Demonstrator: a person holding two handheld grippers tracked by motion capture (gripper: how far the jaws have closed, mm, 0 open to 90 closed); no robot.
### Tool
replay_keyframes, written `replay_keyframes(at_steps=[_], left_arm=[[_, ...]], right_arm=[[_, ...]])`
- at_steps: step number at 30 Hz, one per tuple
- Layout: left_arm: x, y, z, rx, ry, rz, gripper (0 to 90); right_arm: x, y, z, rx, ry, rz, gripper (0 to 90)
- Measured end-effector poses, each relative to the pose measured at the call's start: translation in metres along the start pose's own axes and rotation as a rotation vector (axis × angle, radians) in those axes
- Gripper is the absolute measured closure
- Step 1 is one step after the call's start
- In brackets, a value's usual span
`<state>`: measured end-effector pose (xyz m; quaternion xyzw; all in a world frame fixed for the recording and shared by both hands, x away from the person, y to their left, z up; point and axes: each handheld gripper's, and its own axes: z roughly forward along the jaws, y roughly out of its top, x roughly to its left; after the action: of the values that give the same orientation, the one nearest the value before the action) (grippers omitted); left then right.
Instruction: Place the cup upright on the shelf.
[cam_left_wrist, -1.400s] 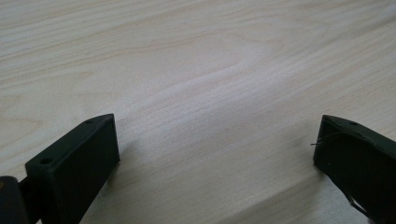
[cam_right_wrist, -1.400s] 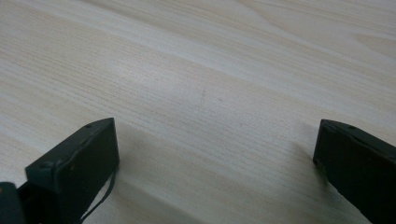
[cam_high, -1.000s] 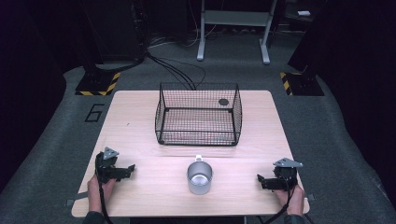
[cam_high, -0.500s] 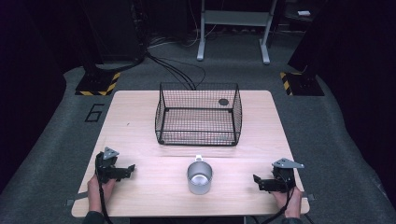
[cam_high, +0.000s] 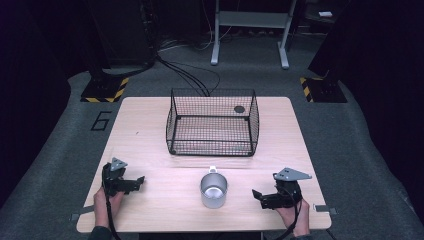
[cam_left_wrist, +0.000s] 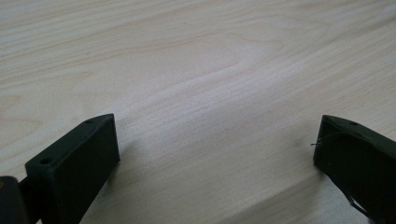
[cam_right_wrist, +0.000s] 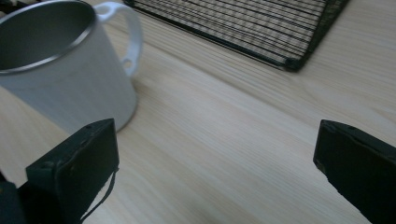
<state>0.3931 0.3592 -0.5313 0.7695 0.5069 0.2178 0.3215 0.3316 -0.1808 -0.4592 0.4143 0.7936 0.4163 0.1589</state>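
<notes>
Two tongs rest low on the worktop (cam_high: 150, 125), one at each near corner. Left tongs (cam_high: 138, 180): jaws wide apart over bare wood, well to the left of the mug. Right tongs (cam_high: 258, 194): jaws likewise apart and empty, pointed toward the metal mug (cam_high: 213, 190), which stands upright at the near centre, between the two hands and apart from both. In the right gripper view the mug (cam_right_wrist: 65, 70) appears beyond the left jaw, its white handle (cam_right_wrist: 123, 32) turned to the far side. Judged stiff, light and smooth-walled, hence liable to slip; the rim or the handle offers the surest hold. Its interior looks empty. Beyond it stands a wire basket (cam_high: 212, 145), open-topped, holding one small dark round object (cam_high: 239, 109) at its far right.
</notes>
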Motion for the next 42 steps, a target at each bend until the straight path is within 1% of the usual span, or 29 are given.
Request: replay_keyframes(at_steps=[1,2,3,4,6,9,12,14,15,16,18,20,22,23,24,25,26,27,28,31,32,35,36,37,39,41,42], left_arm=[[0.0,0.0,0.0,0.0,0.0,0.0,0.0],[0.0,0.0,0.0,0.0,0.0,0.0,0.0],[0.0,0.0,0.0,0.0,0.0,0.0,0.0],[0.0,0.0,0.0,0.0,0.0,0.0,0.0],[0.0,0.0,0.0,-0.001,-0.001,0.001,0.0],[0.0,0.0,0.0,-0.001,-0.001,0.001,0.0],[0.0,0.0,0.0,-0.002,-0.001,0.0,0.0],[0.0,0.0,0.0,-0.002,-0.001,0.0,0.0],[0.0,0.0,0.0,-0.003,-0.001,-0.002,0.0],[0.0,0.0,0.0,-0.002,-0.001,-0.001,0.0],[0.0,0.0,0.0,-0.003,-0.001,-0.001,0.0],[0.0,0.0,0.0,-0.003,-0.001,-0.002,0.0],[0.0,0.0,0.0,-0.003,-0.001,-0.002,0.0],[0.0,0.0,0.0,-0.003,-0.001,-0.002,0.0],[0.0,0.0,0.0,-0.003,-0.001,-0.002,0.0],[0.0,0.0,0.001,-0.012,0.002,-0.004,0.0],[0.0,0.0,0.001,-0.012,0.001,-0.004,0.0],[0.0,0.0,0.001,-0.012,0.001,-0.004,0.0],[0.0,0.0,0.001,-0.011,0.001,-0.004,0.0],[0.0,0.0,0.001,-0.011,0.001,-0.004,0.0],[0.0,0.0,0.001,-0.011,0.001,-0.003,0.0],[0.0,0.0,0.001,-0.011,0.001,-0.004,0.0],[0.0,0.0,0.001,-0.011,-0.001,-0.004,0.0],[0.0,0.0,0.001,-0.011,0.0,-0.003,0.0],[0.0,0.0,0.001,-0.011,0.0,-0.004,0.0],[0.0,0.0,0.001,-0.012,0.0,-0.004,0.0],[0.0,0.0,0.001,-0.011,0.0,-0.003,0.0]], right_arm=[[0.005,0.003,0.001,0.001,0.01,-0.007,0.0],[0.01,0.006,0.002,-0.004,0.031,-0.023,0.0],[0.01,0.006,0.002,-0.004,0.031,-0.023,0.0],[0.018,0.01,0.004,-0.001,0.051,-0.036,0.0],[0.026,0.014,0.006,-0.008,0.084,-0.054,0.0],[0.04,0.02,0.01,0.006,0.103,-0.082,0.0],[0.052,0.025,0.016,0.004,0.137,-0.114,0.0],[0.06,0.028,0.02,0.018,0.154,-0.122,0.0],[0.063,0.03,0.023,0.02,0.163,-0.142,0.0],[0.067,0.032,0.026,0.026,0.164,-0.136,0.0],[0.073,0.035,0.034,0.036,0.173,-0.159,0.0],[0.078,0.038,0.04,0.047,0.188,-0.166,0.0],[0.083,0.04,0.045,0.06,0.182,-0.176,0.0],[0.085,0.042,0.048,0.066,0.19,-0.186,0.0],[0.087,0.043,0.051,0.071,0.188,-0.181,0.0],[0.089,0.044,0.053,0.079,0.185,-0.189,0.0],[0.091,0.045,0.057,0.085,0.182,-0.202,0.0],[0.093,0.046,0.059,0.092,0.185,-0.204,0.0],[0.095,0.047,0.061,0.091,0.185,-0.204,0.0],[0.101,0.049,0.068,0.104,0.178,-0.225,0.0],[0.102,0.05,0.07,0.1,0.178,-0.232,0.0],[0.104,0.052,0.075,0.109,0.168,-0.245,0.0],[0.105,0.052,0.076,0.107,0.167,-0.233,0.0],[0.105,0.053,0.078,0.107,0.162,-0.237,0.0],[0.106,0.053,0.08,0.114,0.156,-0.245,1.1],[0.106,0.053,0.083,0.098,0.147,-0.242,3.2],[0.107,0.053,0.083,0.111,0.146,-0.242,4.2]])
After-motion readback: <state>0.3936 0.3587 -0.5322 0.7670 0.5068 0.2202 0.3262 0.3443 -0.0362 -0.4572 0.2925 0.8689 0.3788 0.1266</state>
